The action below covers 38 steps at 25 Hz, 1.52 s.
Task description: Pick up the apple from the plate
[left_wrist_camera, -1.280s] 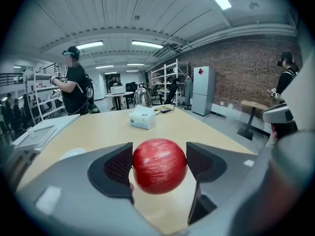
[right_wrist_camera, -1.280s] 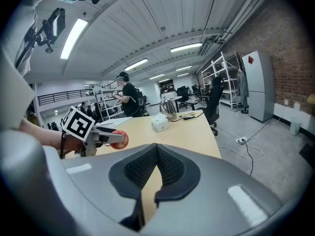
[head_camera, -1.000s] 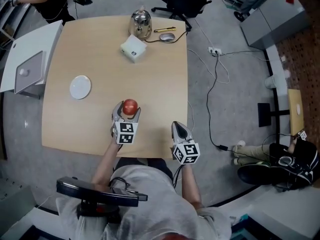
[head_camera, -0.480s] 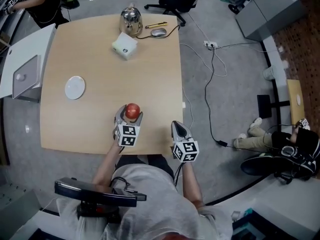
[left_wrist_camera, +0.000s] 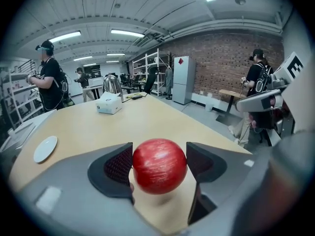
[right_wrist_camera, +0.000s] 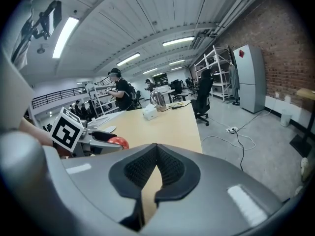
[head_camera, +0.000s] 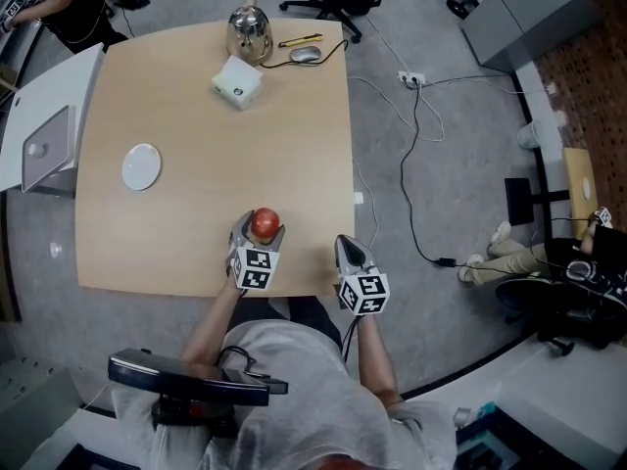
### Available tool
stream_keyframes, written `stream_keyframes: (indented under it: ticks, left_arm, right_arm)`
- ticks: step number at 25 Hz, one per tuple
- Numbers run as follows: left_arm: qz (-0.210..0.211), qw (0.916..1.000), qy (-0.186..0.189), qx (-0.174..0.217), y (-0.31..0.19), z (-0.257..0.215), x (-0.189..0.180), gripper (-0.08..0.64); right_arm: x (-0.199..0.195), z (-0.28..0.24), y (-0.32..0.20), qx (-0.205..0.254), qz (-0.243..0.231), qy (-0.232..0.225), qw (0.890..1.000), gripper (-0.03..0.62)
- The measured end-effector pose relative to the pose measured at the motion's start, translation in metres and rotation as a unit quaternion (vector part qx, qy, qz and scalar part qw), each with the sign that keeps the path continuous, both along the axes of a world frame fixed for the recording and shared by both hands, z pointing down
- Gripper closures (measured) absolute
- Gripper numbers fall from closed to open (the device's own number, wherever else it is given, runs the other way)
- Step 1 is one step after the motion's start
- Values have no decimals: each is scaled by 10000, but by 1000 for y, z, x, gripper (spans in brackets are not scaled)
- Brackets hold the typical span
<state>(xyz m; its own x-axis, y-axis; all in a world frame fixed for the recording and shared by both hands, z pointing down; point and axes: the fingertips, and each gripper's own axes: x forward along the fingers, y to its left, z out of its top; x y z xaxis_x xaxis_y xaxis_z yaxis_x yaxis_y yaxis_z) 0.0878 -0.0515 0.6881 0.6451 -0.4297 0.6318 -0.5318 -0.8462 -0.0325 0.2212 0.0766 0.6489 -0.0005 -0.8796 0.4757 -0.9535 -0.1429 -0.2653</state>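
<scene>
A red apple (head_camera: 265,223) sits between the jaws of my left gripper (head_camera: 261,233), which is shut on it, close to the table's near edge. In the left gripper view the apple (left_wrist_camera: 160,165) fills the gap between both pads, with its shadow on the wood below. The white plate (head_camera: 141,166) lies bare at the table's left, well away from the apple; it also shows as a plate (left_wrist_camera: 45,149) in the left gripper view. My right gripper (head_camera: 351,254) is at the table's near right edge, shut with nothing in it (right_wrist_camera: 156,168).
At the far end of the wooden table (head_camera: 196,125) stand a metal kettle (head_camera: 248,30), a white box (head_camera: 237,81), a mouse (head_camera: 305,54) and a yellow pen (head_camera: 299,40). A white side table (head_camera: 44,145) adjoins the left. Cables (head_camera: 416,145) run over the floor on the right.
My left gripper has carried the apple back toward the table's near edge and slightly lower. The right gripper has shifted a little and stays shut.
</scene>
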Motion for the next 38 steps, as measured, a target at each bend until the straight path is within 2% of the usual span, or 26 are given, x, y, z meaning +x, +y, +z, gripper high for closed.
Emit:
stream_keyframes:
  ticks: [20, 38]
  left_arm:
    - [423, 9987, -227, -151, 41, 35, 14, 199]
    - [472, 9986, -190, 129, 44, 30, 18, 193]
  right_arm:
    - [9, 10, 12, -122, -104, -36, 9999, 586]
    - [10, 13, 17, -139, -93, -65, 9998, 586]
